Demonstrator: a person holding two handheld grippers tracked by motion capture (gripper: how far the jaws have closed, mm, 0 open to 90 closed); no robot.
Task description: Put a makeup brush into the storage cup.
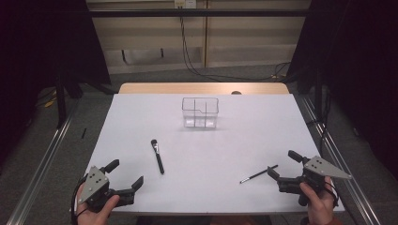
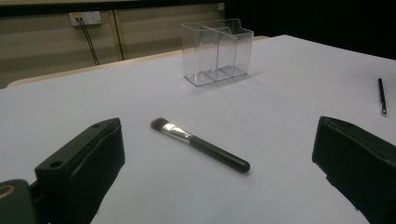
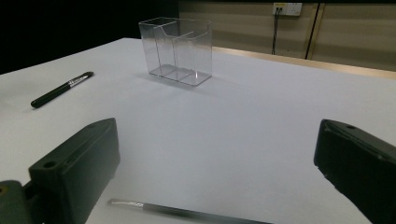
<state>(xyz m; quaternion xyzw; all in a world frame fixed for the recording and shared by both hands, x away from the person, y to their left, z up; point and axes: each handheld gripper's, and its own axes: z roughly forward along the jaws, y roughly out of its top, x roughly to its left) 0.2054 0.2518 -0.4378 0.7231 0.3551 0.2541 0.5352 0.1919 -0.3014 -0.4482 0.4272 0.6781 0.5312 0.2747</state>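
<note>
A clear plastic organizer (image 1: 200,112) with several compartments stands upright and empty at the table's middle back. A black makeup brush (image 1: 157,156) lies flat left of centre. A thin black pencil-like stick (image 1: 258,174) lies at the front right. My left gripper (image 1: 125,173) hovers open at the front left corner; the brush (image 2: 201,145) lies a short way ahead of its jaws, with the organizer (image 2: 217,50) beyond. My right gripper (image 1: 283,163) is open at the front right, and the thin stick (image 3: 187,211) lies just below and before its jaws, apart from them.
The white table top (image 1: 244,140) ends in a wooden strip (image 1: 202,88) at the back. Metal rails run along both sides on the floor. Cables hang on the far wall. Bare table lies between the brush, the stick and the organizer.
</note>
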